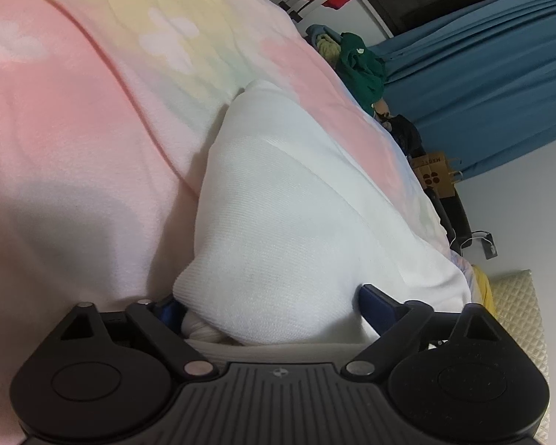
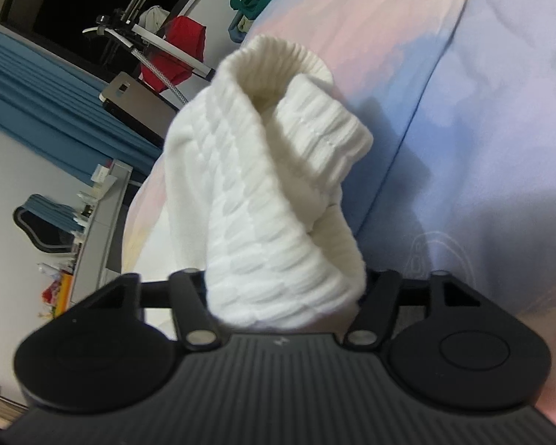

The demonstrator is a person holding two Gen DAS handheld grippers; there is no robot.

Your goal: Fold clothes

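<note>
I see a white knit sock on the bed, bunched between both tools: right tool grasping it, left tool spread wide around it. Soft, light, floppy; grip the ribbed cuff.

Left claw: matte black housing showing ribbed centre panel, small round emblem, two round side discs, silver pivot pins, blue finger pieces. Right claw: showing the same black ribbed body, discs, silver pins.
</note>
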